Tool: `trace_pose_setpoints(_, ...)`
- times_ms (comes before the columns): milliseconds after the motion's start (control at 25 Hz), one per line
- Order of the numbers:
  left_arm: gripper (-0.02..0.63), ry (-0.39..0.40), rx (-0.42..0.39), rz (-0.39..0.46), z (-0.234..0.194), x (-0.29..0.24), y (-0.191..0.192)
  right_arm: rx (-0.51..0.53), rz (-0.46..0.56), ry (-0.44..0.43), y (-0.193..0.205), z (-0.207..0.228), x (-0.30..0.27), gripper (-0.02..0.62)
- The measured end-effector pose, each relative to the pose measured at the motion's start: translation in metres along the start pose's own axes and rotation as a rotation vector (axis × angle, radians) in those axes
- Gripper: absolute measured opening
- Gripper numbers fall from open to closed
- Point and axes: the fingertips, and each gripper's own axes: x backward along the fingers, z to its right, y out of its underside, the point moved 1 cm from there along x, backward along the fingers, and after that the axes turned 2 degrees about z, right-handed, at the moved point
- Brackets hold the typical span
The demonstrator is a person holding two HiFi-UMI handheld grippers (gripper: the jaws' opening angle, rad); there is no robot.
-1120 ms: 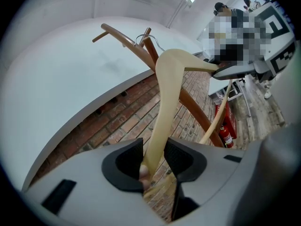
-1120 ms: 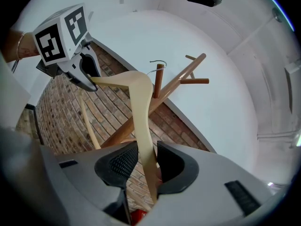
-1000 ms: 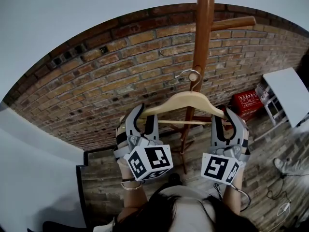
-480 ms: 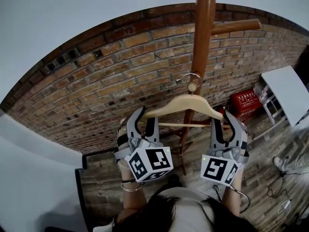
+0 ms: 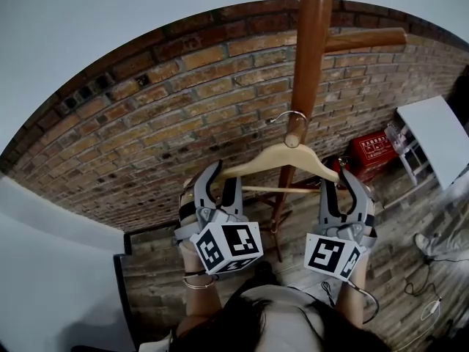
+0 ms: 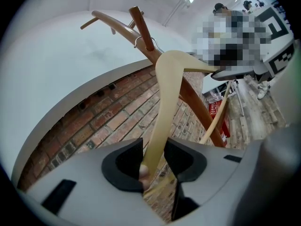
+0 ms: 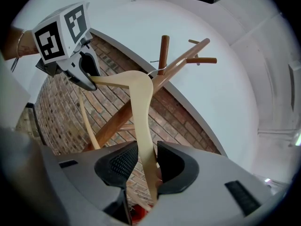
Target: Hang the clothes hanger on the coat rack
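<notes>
A pale wooden hanger (image 5: 282, 156) with a wire hook hangs level in front of the brown coat rack (image 5: 311, 50). Its hook (image 5: 288, 115) loops over a short peg (image 5: 294, 134) of the rack. My left gripper (image 5: 220, 180) is shut on the hanger's left end, and the arm (image 6: 164, 98) runs up between its pads (image 6: 153, 161). My right gripper (image 5: 338, 184) is shut on the right end, and that arm (image 7: 141, 107) passes between its pads (image 7: 148, 166). The rack's pole (image 7: 117, 119) and upper pegs show behind.
A curved brick wall (image 5: 183, 116) stands behind the rack. A red box (image 5: 374, 151) and a white table (image 5: 432, 141) are at the right. Cables (image 5: 425, 292) lie on the wooden floor. The rack's long side peg (image 5: 366, 39) sticks out to the right above.
Both grippers have carried the hanger forward and slightly down. The hook now sits farther along the peg, nearer the pole. The grip on both ends is unchanged.
</notes>
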Motion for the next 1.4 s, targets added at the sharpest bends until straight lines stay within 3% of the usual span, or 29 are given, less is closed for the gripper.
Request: trace_pose_setpoints(1400, 0.163, 0.041, 0.049, 0.075, 0.010, -0.001, 0.009, -0.073, -0.006, -0.036, 0.010, -0.011, -0.004, 0.140)
